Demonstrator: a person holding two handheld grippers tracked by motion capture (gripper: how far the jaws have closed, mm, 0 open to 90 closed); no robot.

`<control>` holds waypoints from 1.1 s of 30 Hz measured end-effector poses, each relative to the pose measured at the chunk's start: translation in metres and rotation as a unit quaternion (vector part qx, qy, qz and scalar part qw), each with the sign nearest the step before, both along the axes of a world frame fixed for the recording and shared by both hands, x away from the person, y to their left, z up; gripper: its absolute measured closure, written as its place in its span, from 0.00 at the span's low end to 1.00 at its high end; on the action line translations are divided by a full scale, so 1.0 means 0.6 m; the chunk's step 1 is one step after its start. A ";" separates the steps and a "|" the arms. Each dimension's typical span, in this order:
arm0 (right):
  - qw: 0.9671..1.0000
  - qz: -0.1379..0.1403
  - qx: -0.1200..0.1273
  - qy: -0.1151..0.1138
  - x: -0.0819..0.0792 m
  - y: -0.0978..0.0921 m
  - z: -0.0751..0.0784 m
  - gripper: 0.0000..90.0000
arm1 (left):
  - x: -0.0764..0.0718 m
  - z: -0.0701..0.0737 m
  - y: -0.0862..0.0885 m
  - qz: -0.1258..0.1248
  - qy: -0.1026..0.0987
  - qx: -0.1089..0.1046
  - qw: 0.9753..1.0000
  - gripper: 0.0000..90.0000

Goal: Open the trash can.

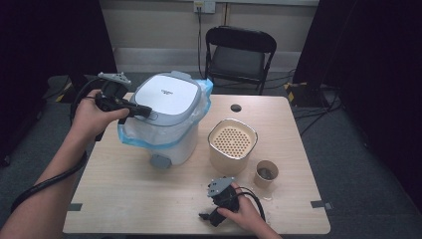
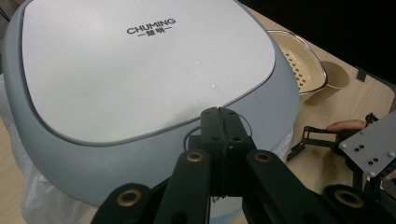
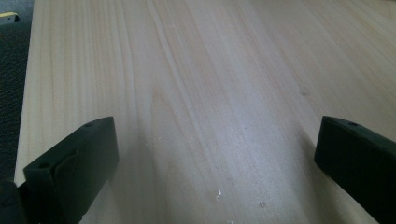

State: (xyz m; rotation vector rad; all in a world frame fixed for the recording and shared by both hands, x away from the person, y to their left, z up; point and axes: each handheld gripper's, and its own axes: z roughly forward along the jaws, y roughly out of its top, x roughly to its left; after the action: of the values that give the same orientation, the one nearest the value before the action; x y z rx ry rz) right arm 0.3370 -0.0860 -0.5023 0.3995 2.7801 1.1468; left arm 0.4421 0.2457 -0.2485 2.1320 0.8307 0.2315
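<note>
A white bin point(image 1: 171, 142) with a grey-and-white lid point(image 1: 166, 94) point(image 2: 140, 70) marked CHUMING stands at the back left of the table, a blue-edged bag point(image 1: 205, 94) hanging out under the lid. My left gripper point(image 1: 147, 112) point(image 2: 224, 119) is shut, its tips resting against the lid's grey front rim with nothing between them. My right gripper point(image 1: 206, 215) point(image 3: 215, 144) lies low over the bare wood near the table's front edge, open and holding nothing. It also appears in the left gripper view point(image 2: 308, 140).
A beige container with a perforated insert point(image 1: 232, 142) point(image 2: 299, 51) stands right of the bin, a brown paper cup point(image 1: 266, 173) point(image 2: 336, 77) beside it. The bin has a grey pedal point(image 1: 160, 161) at its base. A black chair point(image 1: 240, 52) stands behind the table point(image 1: 124, 199).
</note>
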 end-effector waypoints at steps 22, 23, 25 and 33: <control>1.000 0.000 0.000 0.000 0.000 0.000 0.000 0.00 | -0.009 -0.001 -0.002 -0.016 -0.006 -0.004 1.000 0.90; 1.000 0.000 0.000 0.000 0.000 0.000 0.000 0.00 | -0.010 -0.001 -0.001 -0.016 -0.004 -0.004 1.000 0.89; 1.000 0.000 0.000 0.000 0.000 0.000 0.000 0.00 | -0.014 -0.003 0.000 -0.017 0.000 -0.009 1.000 0.87; 1.000 0.000 0.000 0.000 0.000 0.000 0.000 0.00 | -0.029 -0.010 0.012 -0.030 0.006 -0.031 0.999 0.81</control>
State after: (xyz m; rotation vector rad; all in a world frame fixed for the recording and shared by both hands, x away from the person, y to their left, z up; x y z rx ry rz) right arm 0.3369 -0.0860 -0.5023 0.3999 2.7801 1.1465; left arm 0.4245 0.2532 -0.2545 2.0994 0.7694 0.1591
